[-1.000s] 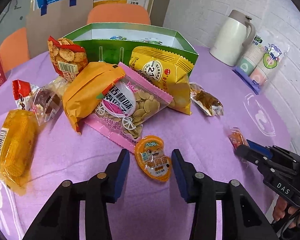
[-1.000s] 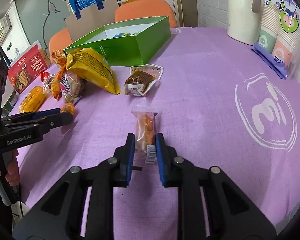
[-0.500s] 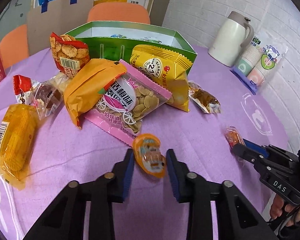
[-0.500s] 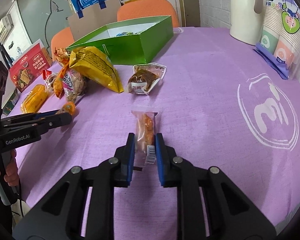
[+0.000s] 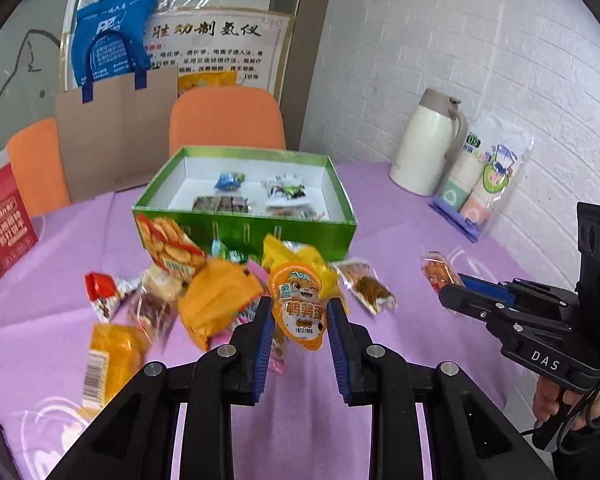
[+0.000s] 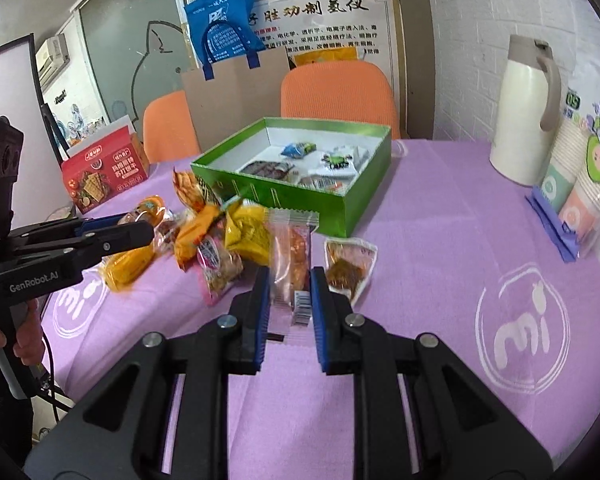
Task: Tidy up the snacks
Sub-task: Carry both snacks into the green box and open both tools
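With the left gripper [image 5: 300, 316] clamped on a glossy orange moulded egg-snack pack [image 5: 299, 305] and the right gripper [image 6: 290, 296] pinching a thin clear crinkly wrapper of reddish snack [image 6: 292, 262], both lifted short of the open green cardboard box [image 5: 244, 232] towards the tabletop's far edge, either slick film could slip out.

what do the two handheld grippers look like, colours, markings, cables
Both are matte black plastic with blue ribbed pads lining the fingers and silver pivot screws. The left gripper carries white "GenRobot.AI" lettering on its side; the right gripper reads "DAS". A thin black cable trails from the right one's handle, beside a dark sleeve.
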Demonstrator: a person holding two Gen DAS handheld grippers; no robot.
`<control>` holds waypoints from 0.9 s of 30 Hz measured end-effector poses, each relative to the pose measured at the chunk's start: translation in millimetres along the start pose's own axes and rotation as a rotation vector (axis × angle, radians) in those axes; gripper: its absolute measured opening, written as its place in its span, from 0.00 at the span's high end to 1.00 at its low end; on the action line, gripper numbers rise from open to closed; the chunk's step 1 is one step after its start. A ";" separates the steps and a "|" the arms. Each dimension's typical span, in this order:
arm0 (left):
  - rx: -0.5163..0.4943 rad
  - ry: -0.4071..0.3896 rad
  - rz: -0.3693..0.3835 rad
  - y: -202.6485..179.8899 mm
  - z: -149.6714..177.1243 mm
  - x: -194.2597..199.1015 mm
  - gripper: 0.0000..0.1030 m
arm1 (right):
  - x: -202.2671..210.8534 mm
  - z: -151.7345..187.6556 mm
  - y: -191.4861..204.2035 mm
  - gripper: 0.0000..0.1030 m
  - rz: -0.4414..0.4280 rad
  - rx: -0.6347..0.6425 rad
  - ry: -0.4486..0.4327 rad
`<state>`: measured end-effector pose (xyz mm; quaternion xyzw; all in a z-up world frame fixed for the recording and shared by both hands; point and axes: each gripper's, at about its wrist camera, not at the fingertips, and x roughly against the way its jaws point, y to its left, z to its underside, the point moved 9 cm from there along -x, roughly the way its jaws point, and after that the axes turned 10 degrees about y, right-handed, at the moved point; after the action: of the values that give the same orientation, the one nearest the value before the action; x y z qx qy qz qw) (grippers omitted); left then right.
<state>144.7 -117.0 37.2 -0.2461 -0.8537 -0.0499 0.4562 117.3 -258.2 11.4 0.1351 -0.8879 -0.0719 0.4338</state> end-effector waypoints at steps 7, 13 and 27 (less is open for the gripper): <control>0.031 -0.026 -0.035 27.8 -69.4 -5.2 0.74 | -31.9 -68.1 -2.6 0.79 -0.018 -0.011 -0.021; 0.071 0.036 -0.045 48.5 -101.8 -55.2 0.74 | -92.9 -100.0 -13.3 0.79 -0.005 -0.026 0.041; 0.142 0.153 -0.105 87.5 -121.2 -143.1 0.14 | -164.8 -123.8 -25.9 0.37 0.013 0.012 0.092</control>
<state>343.1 -131.6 -19.8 -0.1638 -0.8294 -0.0317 0.5331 316.5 -234.3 -42.7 0.1351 -0.8683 -0.0573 0.4738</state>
